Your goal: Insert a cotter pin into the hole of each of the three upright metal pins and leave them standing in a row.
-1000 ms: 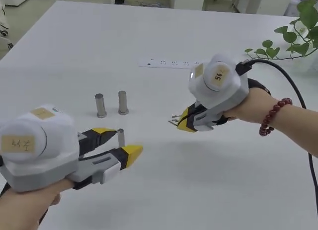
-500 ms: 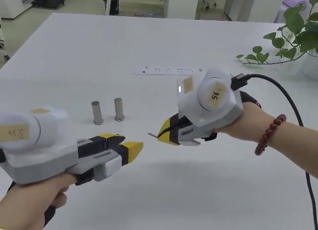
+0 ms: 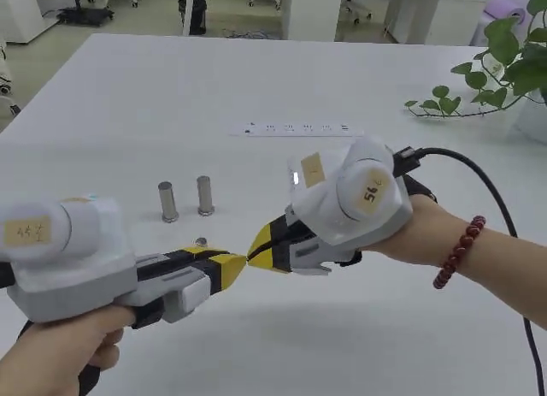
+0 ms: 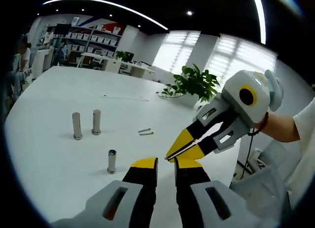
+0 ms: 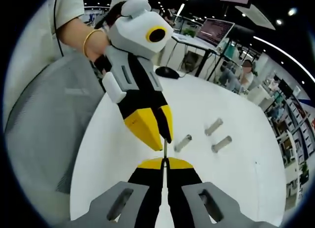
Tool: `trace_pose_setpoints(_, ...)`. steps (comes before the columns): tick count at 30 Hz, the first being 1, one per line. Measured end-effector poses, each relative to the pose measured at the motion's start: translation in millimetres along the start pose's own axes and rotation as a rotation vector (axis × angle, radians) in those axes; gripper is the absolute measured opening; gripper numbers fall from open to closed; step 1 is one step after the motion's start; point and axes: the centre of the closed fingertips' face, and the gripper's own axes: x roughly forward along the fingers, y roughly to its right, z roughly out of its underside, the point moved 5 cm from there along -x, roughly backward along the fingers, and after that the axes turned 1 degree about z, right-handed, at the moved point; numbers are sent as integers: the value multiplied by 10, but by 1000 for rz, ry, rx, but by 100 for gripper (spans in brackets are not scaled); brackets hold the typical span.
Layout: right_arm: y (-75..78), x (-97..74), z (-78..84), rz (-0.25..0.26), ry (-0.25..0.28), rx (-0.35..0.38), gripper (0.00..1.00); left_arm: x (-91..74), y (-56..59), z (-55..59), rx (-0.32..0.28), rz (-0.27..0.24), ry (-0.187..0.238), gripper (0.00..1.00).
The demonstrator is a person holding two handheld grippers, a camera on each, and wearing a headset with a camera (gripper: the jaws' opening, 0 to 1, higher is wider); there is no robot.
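Three short metal pins stand upright on the white table: two side by side (image 3: 167, 201) (image 3: 205, 195), and a third (image 4: 112, 161) nearer, its top showing just behind my left gripper (image 3: 235, 263). My right gripper (image 5: 165, 161) is shut on a thin cotter pin (image 5: 165, 150) that pokes out past its tips. The two grippers meet tip to tip above the table. The cotter pin's free end sits at the mouth of my left gripper (image 4: 166, 164), whose jaws stand a narrow gap apart. Two loose cotter pins (image 4: 145, 132) lie on the table beyond.
A white power strip (image 3: 295, 128) lies across the far middle of the table. A leafy plant (image 3: 491, 67) stands at the back right. A black cable (image 3: 491, 195) trails from the right gripper. Chairs and desks stand beyond the table's far edge.
The right gripper has moved left and down with the cotter pin until its tips meet the left gripper's. The left gripper's jaws have narrowed from wide open to a small gap.
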Motion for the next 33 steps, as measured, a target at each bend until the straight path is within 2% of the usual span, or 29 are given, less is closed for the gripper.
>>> trace_pose_setpoints(12,-62,-2,-33,-12,21,-33,2,-10,38,60,-3,5,-21,1)
trace_pose_setpoints(27,-100,-18,-58,-20,39,-34,2,-7,60,58,-15,20,-20,1)
trace_pose_setpoints(33,-112,-1,-58,-28,42,-21,3,-17,57,75,-2,26,-30,0)
